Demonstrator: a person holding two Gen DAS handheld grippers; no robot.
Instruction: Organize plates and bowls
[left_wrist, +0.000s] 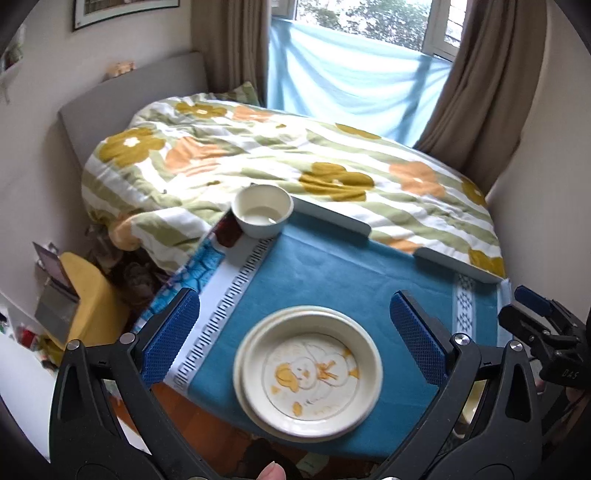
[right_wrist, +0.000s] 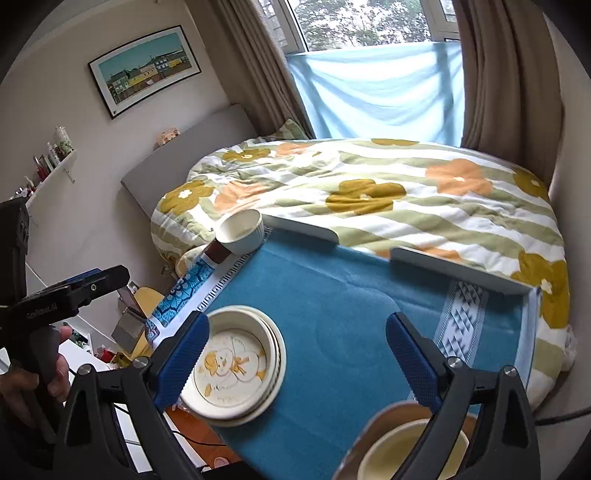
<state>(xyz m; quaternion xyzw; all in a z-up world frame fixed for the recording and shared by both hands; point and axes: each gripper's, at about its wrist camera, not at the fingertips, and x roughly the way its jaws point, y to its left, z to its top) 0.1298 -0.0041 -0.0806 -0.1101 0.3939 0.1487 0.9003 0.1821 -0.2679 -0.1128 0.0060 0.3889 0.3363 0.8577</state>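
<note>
A cream plate with a duck picture (left_wrist: 308, 371) sits stacked on another cream plate near the front edge of the blue cloth; it also shows in the right wrist view (right_wrist: 236, 365). A cream bowl (left_wrist: 263, 210) stands at the table's far left corner, seen too in the right wrist view (right_wrist: 241, 230). A second bowl on a brown plate (right_wrist: 402, 448) lies under my right gripper's right finger. My left gripper (left_wrist: 295, 339) is open, above and around the plate stack. My right gripper (right_wrist: 295, 354) is open and empty, right of the stack.
The blue cloth (left_wrist: 332, 269) covers a small table with grey raised rails (left_wrist: 332, 216) at its far edge. Behind lies a bed with a flowered duvet (left_wrist: 258, 155). A yellow stool (left_wrist: 88, 295) and clutter stand on the floor at left.
</note>
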